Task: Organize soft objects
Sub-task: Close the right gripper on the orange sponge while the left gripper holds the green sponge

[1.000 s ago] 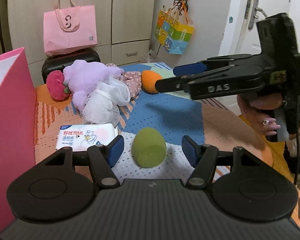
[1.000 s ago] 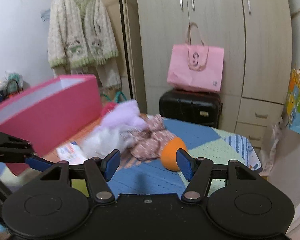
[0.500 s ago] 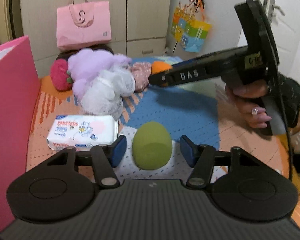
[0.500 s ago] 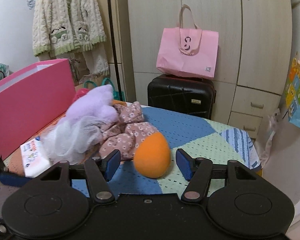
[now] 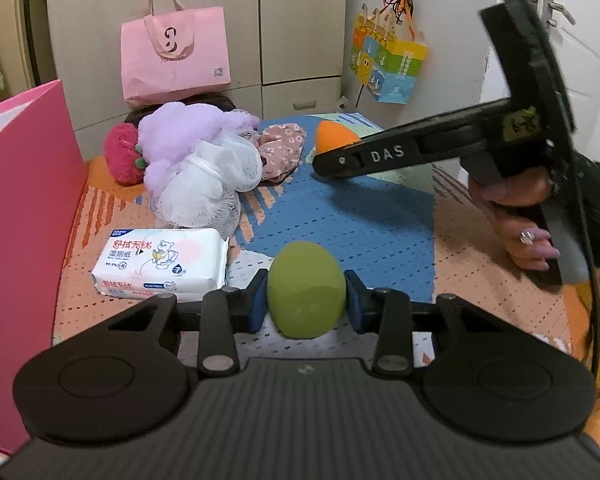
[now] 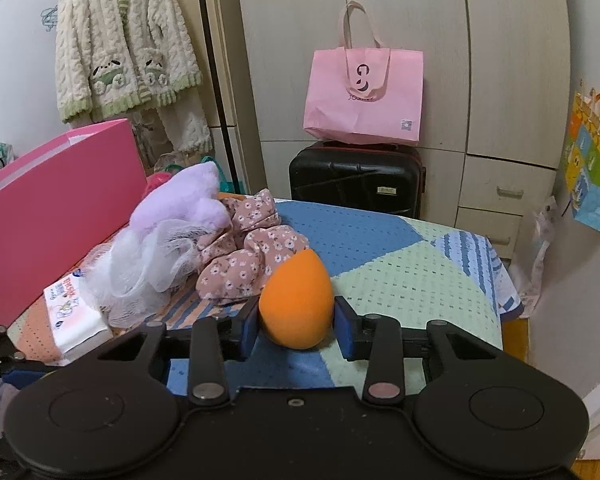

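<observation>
My left gripper (image 5: 306,300) is shut on a green egg-shaped sponge (image 5: 305,288) that stands on the patterned table mat (image 5: 340,220). My right gripper (image 6: 296,322) is shut on an orange egg-shaped sponge (image 6: 296,300), which also shows in the left wrist view (image 5: 332,138) behind the right gripper's finger. A purple plush (image 5: 188,132), a white mesh puff (image 5: 204,184), a floral cloth (image 5: 280,152) and a red strawberry plush (image 5: 122,154) lie piled at the back left.
A tall pink box (image 5: 16,220) stands along the left edge. A wet-wipes pack (image 5: 160,260) lies left of the green sponge. A black suitcase (image 6: 356,180) with a pink bag (image 6: 364,96) stands behind the table, before cupboards.
Both grippers have closed: the left one on the green sponge, the right one on the orange sponge after moving up to it.
</observation>
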`<state>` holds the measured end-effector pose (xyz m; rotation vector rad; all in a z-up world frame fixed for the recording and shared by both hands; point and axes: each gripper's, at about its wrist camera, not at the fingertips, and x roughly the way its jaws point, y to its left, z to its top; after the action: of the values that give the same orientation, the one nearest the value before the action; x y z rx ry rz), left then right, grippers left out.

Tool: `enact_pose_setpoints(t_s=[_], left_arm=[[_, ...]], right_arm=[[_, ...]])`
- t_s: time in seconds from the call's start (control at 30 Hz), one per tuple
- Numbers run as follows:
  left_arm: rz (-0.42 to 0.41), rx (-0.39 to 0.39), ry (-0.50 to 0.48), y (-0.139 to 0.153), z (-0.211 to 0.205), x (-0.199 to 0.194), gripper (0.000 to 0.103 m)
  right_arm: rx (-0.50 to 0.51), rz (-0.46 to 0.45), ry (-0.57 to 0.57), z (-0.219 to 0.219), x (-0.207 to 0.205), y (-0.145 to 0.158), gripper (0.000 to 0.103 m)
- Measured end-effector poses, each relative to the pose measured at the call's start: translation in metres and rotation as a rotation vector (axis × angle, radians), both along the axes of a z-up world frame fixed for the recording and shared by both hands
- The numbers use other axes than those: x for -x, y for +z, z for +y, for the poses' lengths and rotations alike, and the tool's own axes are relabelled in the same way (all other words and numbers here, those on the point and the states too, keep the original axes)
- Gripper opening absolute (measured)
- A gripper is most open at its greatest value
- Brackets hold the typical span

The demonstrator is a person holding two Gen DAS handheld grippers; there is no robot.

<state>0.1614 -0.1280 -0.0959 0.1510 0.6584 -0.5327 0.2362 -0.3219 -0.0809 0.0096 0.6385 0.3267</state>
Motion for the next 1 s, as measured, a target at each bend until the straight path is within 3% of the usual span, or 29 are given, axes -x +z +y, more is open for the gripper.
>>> enact_pose_setpoints(t_s=[0.27, 0.5, 0.8, 1.0], left_arm=[[-0.033, 0.016, 0.01, 0.011, 0.007, 0.018, 0.037], [-0.076, 0.027, 0.002, 0.028, 0.021, 0.041, 0.037], [0.04, 0.088, 0.0, 0.028, 0.051, 0.047, 0.037], [0.052, 0.1, 0.002, 0.027, 0.064, 0.052, 0.037]], right_arm=[[0.052, -0.017, -0.006, 0.015, 0.043, 0.006, 0.043], [0.009, -0.029, 0.019, 0.035, 0.092, 0.009, 0.043], [-0.004, -0.042, 0.022, 0.055, 0.133, 0.019, 0.043], [-0.026, -0.037, 0.016, 0.068, 0.153, 0.021, 0.043]])
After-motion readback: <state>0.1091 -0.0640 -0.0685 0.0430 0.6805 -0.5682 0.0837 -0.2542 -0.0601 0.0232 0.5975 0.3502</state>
